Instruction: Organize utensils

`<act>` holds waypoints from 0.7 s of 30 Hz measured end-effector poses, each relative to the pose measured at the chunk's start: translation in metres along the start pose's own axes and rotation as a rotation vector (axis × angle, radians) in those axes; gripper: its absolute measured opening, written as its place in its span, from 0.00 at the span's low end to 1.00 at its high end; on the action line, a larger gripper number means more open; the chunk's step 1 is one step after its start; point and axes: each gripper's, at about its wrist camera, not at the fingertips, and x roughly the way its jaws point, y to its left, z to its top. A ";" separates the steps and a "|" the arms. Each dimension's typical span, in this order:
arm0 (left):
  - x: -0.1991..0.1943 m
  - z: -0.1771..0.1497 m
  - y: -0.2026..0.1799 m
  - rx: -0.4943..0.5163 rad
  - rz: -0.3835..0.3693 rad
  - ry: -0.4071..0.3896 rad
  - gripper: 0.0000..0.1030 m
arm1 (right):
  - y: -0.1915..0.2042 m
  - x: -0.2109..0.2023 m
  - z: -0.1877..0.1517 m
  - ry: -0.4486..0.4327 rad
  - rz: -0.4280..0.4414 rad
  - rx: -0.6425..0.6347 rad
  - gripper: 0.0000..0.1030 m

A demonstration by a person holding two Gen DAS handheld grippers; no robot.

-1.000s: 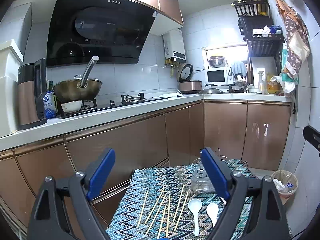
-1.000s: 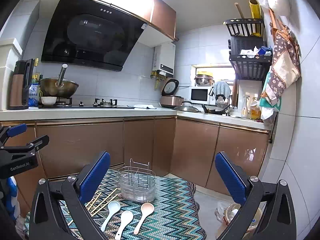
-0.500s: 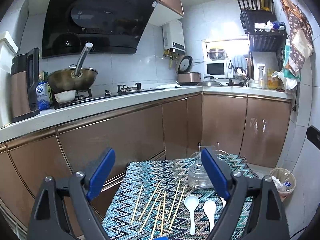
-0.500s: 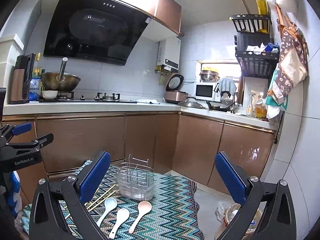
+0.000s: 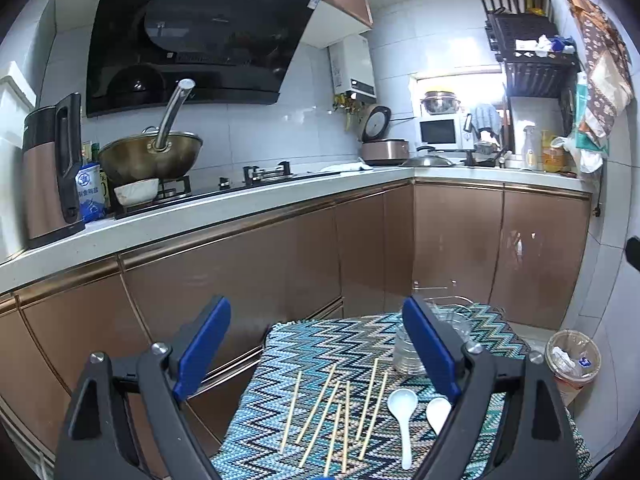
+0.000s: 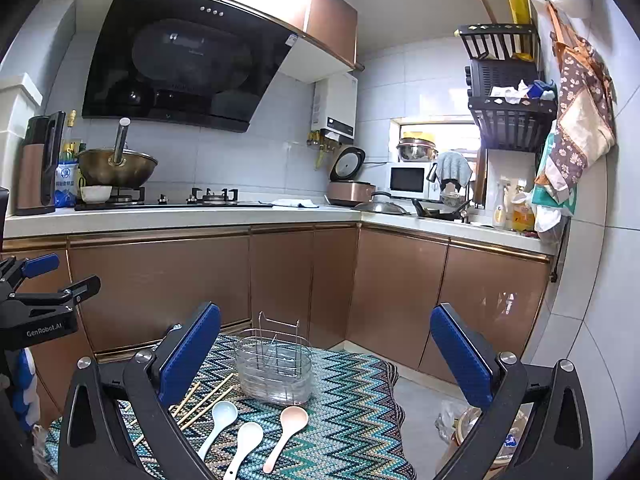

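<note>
A small table covered with a zigzag cloth (image 6: 352, 412) stands in the kitchen, in front of the brown cabinets (image 6: 160, 280). Both grippers hang above it and hold nothing. The left gripper (image 5: 320, 356) has its blue fingers wide apart, and the right gripper (image 6: 324, 356) too.

On the cloth, near its far edge, stands a clear utensil holder (image 6: 274, 368) with a wire frame inside; it is upright. Near the front of the cloth lie three spoons side by side: a pale blue spoon (image 6: 219, 420), a white spoon (image 6: 244, 442) and a pink spoon (image 6: 286, 428), the pink one nearest to the holder. Their handles point toward the front edge. Toward the left edge of the cloth lie several wooden chopsticks (image 5: 336, 412), loose and partly crossing one another. A bin with a bag (image 5: 572, 356) stands on the floor beside the right edge of the table.
</note>
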 end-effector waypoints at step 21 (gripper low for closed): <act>0.107 -0.036 0.048 -0.053 -0.118 0.358 0.83 | -0.047 0.090 -0.038 0.254 0.199 0.115 0.84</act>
